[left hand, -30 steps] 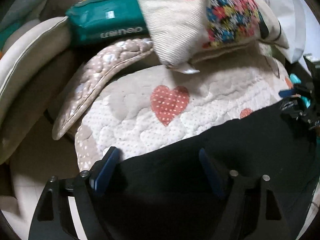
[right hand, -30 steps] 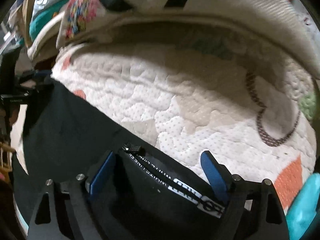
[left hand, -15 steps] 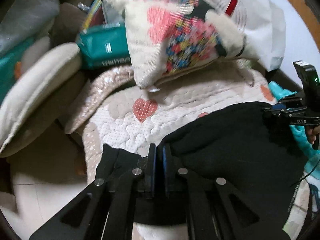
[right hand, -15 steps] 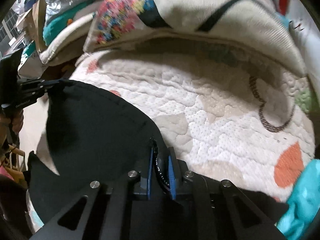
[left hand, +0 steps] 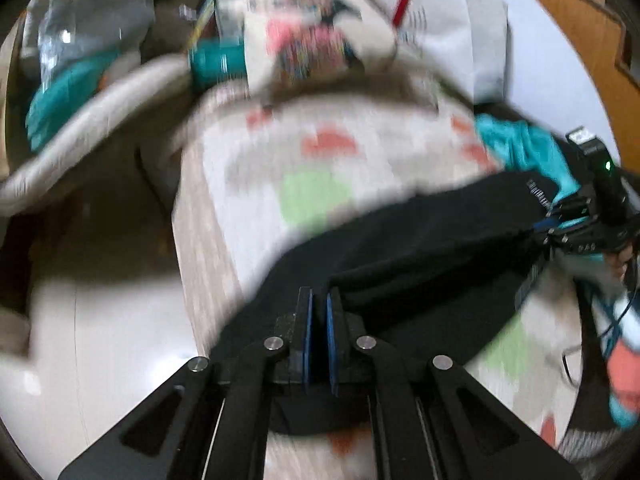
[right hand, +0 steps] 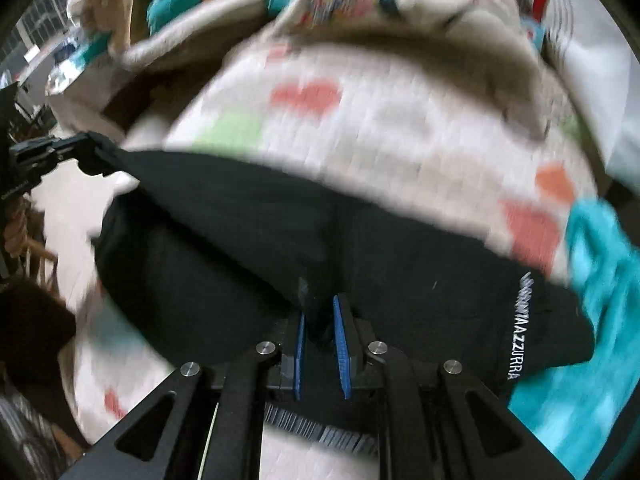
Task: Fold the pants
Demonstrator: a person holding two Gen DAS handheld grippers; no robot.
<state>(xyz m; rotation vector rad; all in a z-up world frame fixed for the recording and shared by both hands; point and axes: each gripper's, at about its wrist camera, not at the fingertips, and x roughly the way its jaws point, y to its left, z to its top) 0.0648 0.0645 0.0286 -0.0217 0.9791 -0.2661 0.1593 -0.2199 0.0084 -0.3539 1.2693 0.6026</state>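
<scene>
Your left gripper and right gripper are each pinching the black fabric pants, which are hanging stretched between them above the quilted cream bedspread with coloured hearts.

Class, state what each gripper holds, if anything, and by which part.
Both hold the black pants: the left gripper pinches one edge, the right gripper the opposite edge near white lettering.
</scene>
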